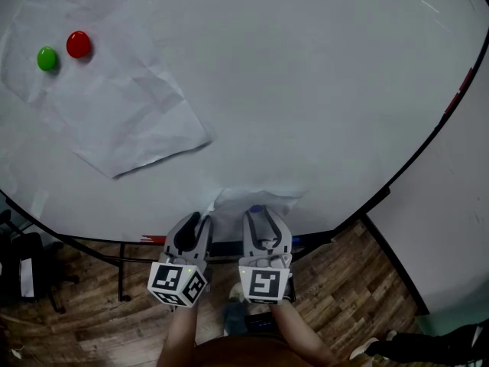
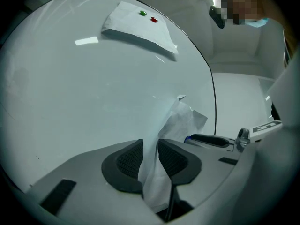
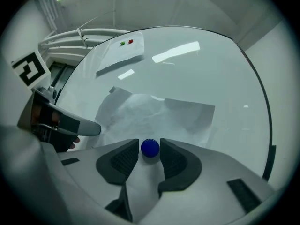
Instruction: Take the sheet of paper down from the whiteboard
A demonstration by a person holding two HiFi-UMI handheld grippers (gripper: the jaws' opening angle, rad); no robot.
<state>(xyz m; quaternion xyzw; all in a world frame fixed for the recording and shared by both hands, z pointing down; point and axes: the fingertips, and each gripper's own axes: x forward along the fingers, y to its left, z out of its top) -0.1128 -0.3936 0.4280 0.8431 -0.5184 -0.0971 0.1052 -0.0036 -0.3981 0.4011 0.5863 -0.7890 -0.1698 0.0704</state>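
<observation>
A crumpled white sheet of paper [image 1: 263, 199] lies against the whiteboard [image 1: 306, 90] near its lower edge, with a blue magnet [image 1: 256, 209] on it. My left gripper [image 1: 200, 222] is at the sheet's left edge. In the left gripper view a fold of the paper [image 2: 183, 118] runs between the pads [image 2: 126, 161], which stand apart from it. My right gripper [image 1: 260, 214] is open, and the blue magnet [image 3: 150, 147] sits between its fingertips, on the sheet [image 3: 164, 111]. Both grippers point level at the board.
A second, larger sheet [image 1: 114, 105] hangs at the board's upper left under a green magnet [image 1: 47, 58] and a red magnet [image 1: 79, 44]. The board's dark frame [image 1: 428, 140] runs down the right. Below are a wooden floor [image 1: 344, 297] and a dark chair [image 1: 27, 270].
</observation>
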